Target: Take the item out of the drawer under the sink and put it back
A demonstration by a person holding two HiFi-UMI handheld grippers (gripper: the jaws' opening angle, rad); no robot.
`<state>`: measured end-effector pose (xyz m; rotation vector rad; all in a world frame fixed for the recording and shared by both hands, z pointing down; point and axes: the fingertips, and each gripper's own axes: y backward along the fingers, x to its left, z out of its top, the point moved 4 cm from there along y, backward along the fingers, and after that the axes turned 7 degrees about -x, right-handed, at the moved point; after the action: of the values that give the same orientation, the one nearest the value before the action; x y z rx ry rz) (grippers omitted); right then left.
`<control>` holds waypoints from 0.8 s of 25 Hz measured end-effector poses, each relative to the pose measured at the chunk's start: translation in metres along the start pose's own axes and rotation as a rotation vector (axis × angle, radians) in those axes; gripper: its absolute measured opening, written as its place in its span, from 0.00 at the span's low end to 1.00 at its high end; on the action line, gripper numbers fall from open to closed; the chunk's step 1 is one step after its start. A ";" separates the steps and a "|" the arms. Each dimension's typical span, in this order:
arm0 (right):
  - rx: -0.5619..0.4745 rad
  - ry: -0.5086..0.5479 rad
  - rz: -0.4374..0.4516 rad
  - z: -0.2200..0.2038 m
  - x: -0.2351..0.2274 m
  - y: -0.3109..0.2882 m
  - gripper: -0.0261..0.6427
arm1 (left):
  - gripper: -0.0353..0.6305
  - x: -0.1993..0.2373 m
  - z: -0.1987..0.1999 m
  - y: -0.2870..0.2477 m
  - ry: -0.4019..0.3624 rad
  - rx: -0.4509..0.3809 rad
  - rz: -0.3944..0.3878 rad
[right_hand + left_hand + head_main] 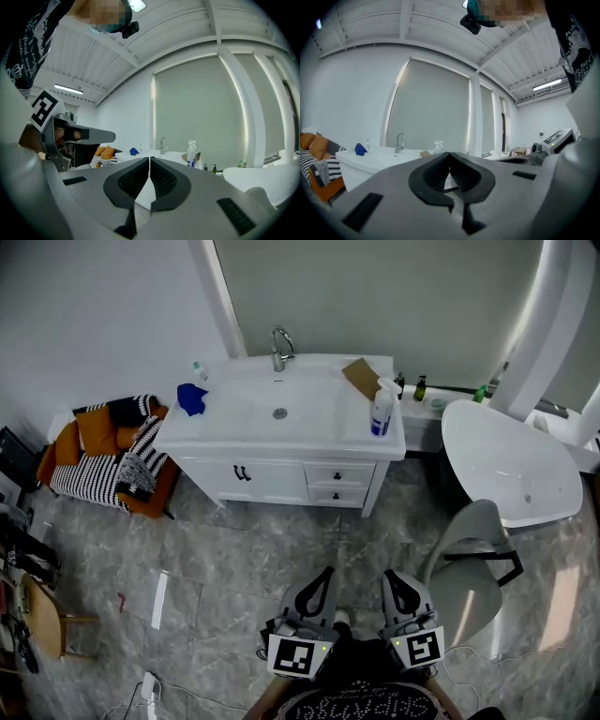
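White vanity cabinet (272,479) with a built-in oval sink basin (279,399) stands at 12 o'clock from both grippers, well apart from them across the grey marbled floor (216,577). At 4 o'clock on the cabinet front are two small white drawers with dark knobs, upper (339,474) and lower (336,495), both shut flush. Their contents are hidden, so the task's item cannot be seen in any view. Only the drain shows in the basin, with the chrome faucet (280,348) at its 12 o'clock. On the counter (234,435), a crumpled blue cloth (191,397) lies at 9 o'clock of the basin. A white spray bottle with blue label (382,411) stands upright at 3 o'clock, and a flat brown cardboard piece (360,378) lies just behind it. A white oval bathtub (506,460) sits at 3 o'clock of the cabinet. The left gripper (325,572) and right gripper (389,576) are held side by side and roughly level, close to the person's body at 6 o'clock of the head view. Both point toward the vanity. Left gripper view: the fingers are clenched tip to tip with nothing between. Right gripper view: the fingers are likewise clenched on nothing.
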<state>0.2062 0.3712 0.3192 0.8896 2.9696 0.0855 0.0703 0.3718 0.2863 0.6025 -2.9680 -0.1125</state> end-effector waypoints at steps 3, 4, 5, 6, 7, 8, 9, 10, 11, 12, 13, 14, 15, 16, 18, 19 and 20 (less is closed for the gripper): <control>0.009 -0.003 0.018 -0.003 0.002 0.001 0.07 | 0.06 -0.004 0.000 -0.003 0.014 -0.003 -0.006; 0.017 -0.003 0.022 -0.005 0.003 0.001 0.07 | 0.06 -0.004 -0.001 -0.004 0.016 -0.004 -0.007; 0.025 -0.005 0.024 -0.007 0.004 0.001 0.07 | 0.06 -0.003 -0.001 -0.004 0.017 -0.003 -0.008; 0.032 -0.009 0.025 -0.009 0.004 0.000 0.07 | 0.06 -0.002 -0.001 -0.004 0.017 -0.001 -0.009; 0.037 -0.013 0.026 -0.010 0.004 -0.002 0.07 | 0.06 -0.001 -0.002 -0.005 0.016 0.002 -0.010; 0.041 -0.015 0.027 -0.011 0.005 -0.004 0.07 | 0.06 0.001 -0.003 -0.004 0.017 0.005 -0.012; 0.044 -0.015 0.027 -0.012 0.006 -0.005 0.07 | 0.06 0.002 -0.003 -0.004 0.021 0.007 -0.015; 0.047 -0.014 0.028 -0.013 0.008 -0.007 0.07 | 0.06 0.004 -0.004 -0.004 0.027 0.009 -0.019; 0.049 -0.013 0.028 -0.014 0.010 -0.010 0.07 | 0.06 0.006 -0.005 -0.003 0.033 0.011 -0.024; 0.051 -0.013 0.027 -0.015 0.012 -0.013 0.07 | 0.06 0.010 -0.005 -0.004 0.038 0.013 -0.029; 0.051 -0.012 0.027 -0.015 0.014 -0.017 0.07 | 0.06 0.014 -0.005 -0.005 0.041 0.016 -0.034; 0.051 -0.011 0.025 -0.015 0.017 -0.023 0.07 | 0.06 0.019 -0.004 -0.006 0.044 0.019 -0.039; 0.051 -0.011 0.024 -0.015 0.019 -0.028 0.07 | 0.06 0.025 -0.003 -0.008 0.047 0.021 -0.044; 0.053 -0.010 0.021 -0.015 0.022 -0.033 0.07 | 0.06 0.031 -0.002 -0.009 0.049 0.023 -0.048; 0.058 -0.005 0.015 -0.015 0.027 -0.045 0.07 | 0.06 0.044 0.001 -0.013 0.049 0.027 -0.060; 0.058 -0.003 0.011 -0.015 0.029 -0.051 0.07 | 0.06 0.051 0.003 -0.015 0.049 0.028 -0.067; 0.057 -0.003 0.004 -0.015 0.032 -0.057 0.07 | 0.06 0.058 0.005 -0.017 0.049 0.028 -0.076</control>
<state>0.1479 0.3409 0.3294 0.9011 2.9820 0.0001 0.0236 0.3334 0.2856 0.7111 -2.9051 -0.0619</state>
